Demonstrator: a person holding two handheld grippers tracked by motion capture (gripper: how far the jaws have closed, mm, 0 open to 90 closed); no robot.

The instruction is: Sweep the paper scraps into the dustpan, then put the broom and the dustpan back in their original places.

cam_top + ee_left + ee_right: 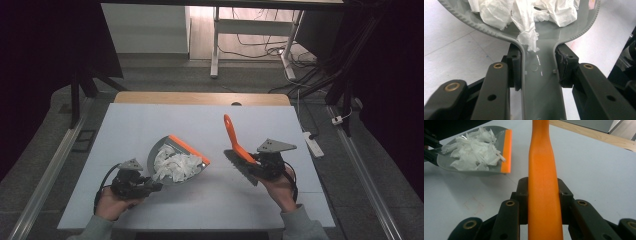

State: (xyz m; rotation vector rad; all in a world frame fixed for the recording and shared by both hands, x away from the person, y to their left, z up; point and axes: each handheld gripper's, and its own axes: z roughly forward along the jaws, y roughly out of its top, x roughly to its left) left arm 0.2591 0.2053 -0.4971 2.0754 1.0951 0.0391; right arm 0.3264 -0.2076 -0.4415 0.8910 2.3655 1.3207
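A: Nearest you, your left gripper [150,187] is clamped on the grey handle of the dustpan [172,162]; both pads squeeze the neck. The pan rests on the table [125,125], piled with torn tissue [175,166].

B: And your right gripper [256,169] is clamped on the orange handle of the brush [239,150], bristles down beside the pan.

A: Risk: 1 strip of tissue hangs over the neck toward your pads. Tilt the pan back and it probably slides out, though the view there is tight.

B: Also, lift unevenly and the heap spills past the orange lip [506,151].

A: Farther off, nothing blocks you on the table. Beyond its far edge stand a white desk frame [216,45] and loose cables [300,75] on the floor.
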